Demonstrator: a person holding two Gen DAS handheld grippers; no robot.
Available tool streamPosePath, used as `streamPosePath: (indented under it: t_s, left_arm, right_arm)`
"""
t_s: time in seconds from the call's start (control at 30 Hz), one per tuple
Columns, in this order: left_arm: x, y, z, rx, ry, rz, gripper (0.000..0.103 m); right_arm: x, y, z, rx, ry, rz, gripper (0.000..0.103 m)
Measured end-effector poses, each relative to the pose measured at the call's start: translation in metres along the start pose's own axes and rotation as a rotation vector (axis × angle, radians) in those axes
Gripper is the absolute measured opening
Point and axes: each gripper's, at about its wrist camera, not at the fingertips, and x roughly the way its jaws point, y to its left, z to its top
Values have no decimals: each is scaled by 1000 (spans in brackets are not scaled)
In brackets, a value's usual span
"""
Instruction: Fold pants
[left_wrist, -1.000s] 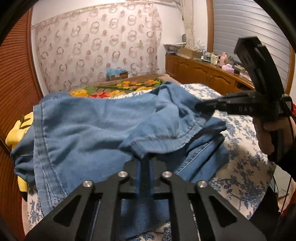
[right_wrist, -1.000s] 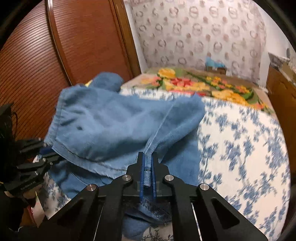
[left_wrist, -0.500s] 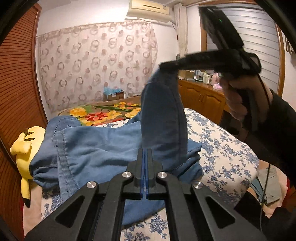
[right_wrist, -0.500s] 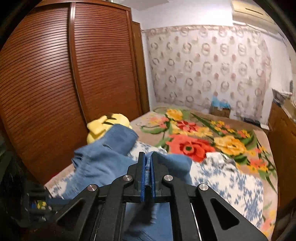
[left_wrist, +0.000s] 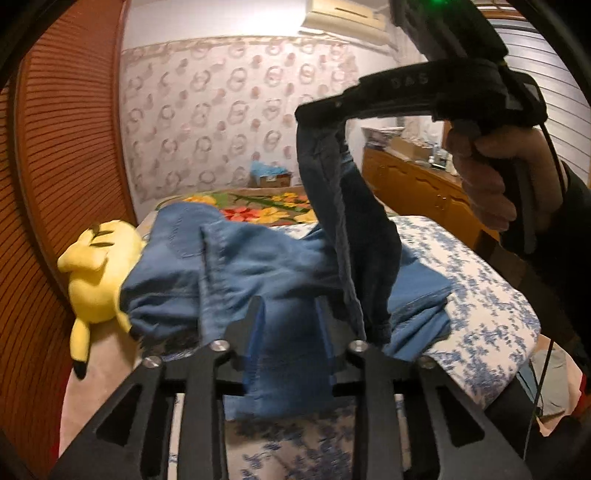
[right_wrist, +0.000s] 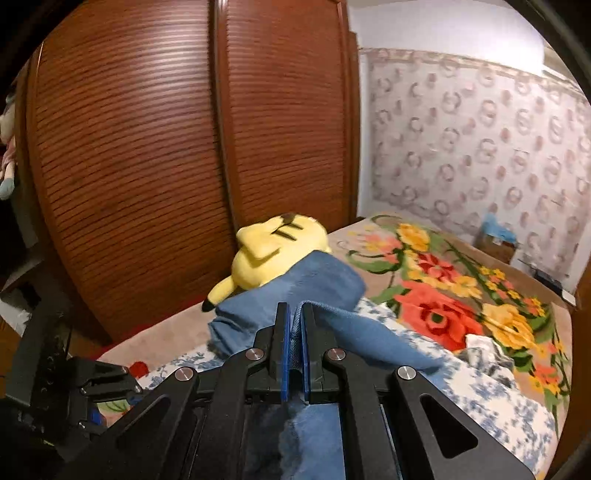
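Blue denim pants (left_wrist: 236, 266) lie bunched on the bed. My left gripper (left_wrist: 290, 325) is open; its fingers stand apart with a fold of denim lying loose between them. My right gripper (right_wrist: 293, 332) is shut on a pant edge (right_wrist: 295, 325) and holds it high. In the left wrist view the right gripper (left_wrist: 314, 110) is up at the top right with a dark strip of denim (left_wrist: 354, 229) hanging from it down to the bed.
A yellow plush toy (left_wrist: 96, 273) lies at the bed's left edge, partly under the pants; it also shows in the right wrist view (right_wrist: 277, 251). A brown slatted wardrobe (right_wrist: 147, 147) stands to the left. A wooden dresser (left_wrist: 413, 184) stands at the right. A floral blanket (right_wrist: 443, 295) covers the far bed.
My left gripper has opened and let go of the denim. My right gripper has lifted its pant edge higher and toward the far side.
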Motion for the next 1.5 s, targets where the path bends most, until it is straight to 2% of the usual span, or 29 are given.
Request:
streamPosePath:
  t_s: [0.07, 0.17, 0.27, 0.3, 0.33, 0.53, 0.7, 0.93, 1.03, 1.23, 1.3, 1.33, 1.37, 1.43, 1.5]
  left_arm:
    - [2, 5, -3, -10, 3, 7, 48]
    - [9, 12, -8, -28, 15, 6, 48]
    - [15, 12, -11, -33, 28, -4, 48]
    - [17, 11, -12, -32, 34, -6, 48]
    - [20, 11, -13, -30, 39, -9, 48]
    - [42, 0, -23, -20, 95, -22, 48]
    - [59, -7, -32, -25, 138, -37, 48]
    - [73, -14, -38, -22, 171, -35, 48]
    - [77, -14, -41, -15, 184, -16, 48]
    - [82, -15, -45, -22, 192, -4, 48]
    - [84, -19, -46, -7, 189, 3, 40]
    - [84, -21, -47, -3, 190, -3, 27]
    - [83, -22, -47, -3, 190, -14, 20]
    - [75, -25, -44, 8, 163, -21, 13]
    - [59, -22, -37, -7, 105, -20, 11]
  right_arm:
    - [16, -6, -1, 10, 31, -1, 5]
    - [39, -16, -4, 28, 92, -29, 6]
    - [46, -33, -11, 57, 121, -62, 18]
    - [45, -37, -12, 60, 118, -72, 25]
    - [42, -43, -14, 63, 114, -82, 31]
    - [3, -72, -44, 74, 90, -139, 33]
    - [-39, -72, -97, 73, 107, -210, 33]
    - [-87, -84, -166, 135, 166, -303, 36]
    - [-97, -82, -185, 185, 179, -307, 38]
    - [-102, -79, -197, 242, 185, -296, 44]
    - [-100, -85, -204, 256, 189, -294, 44]
    - [-94, -86, -205, 264, 191, -291, 45]
    - [-90, -88, -204, 272, 191, -288, 45]
    - [-83, -91, -204, 291, 182, -279, 45]
    - [-81, -94, -202, 318, 163, -276, 45]
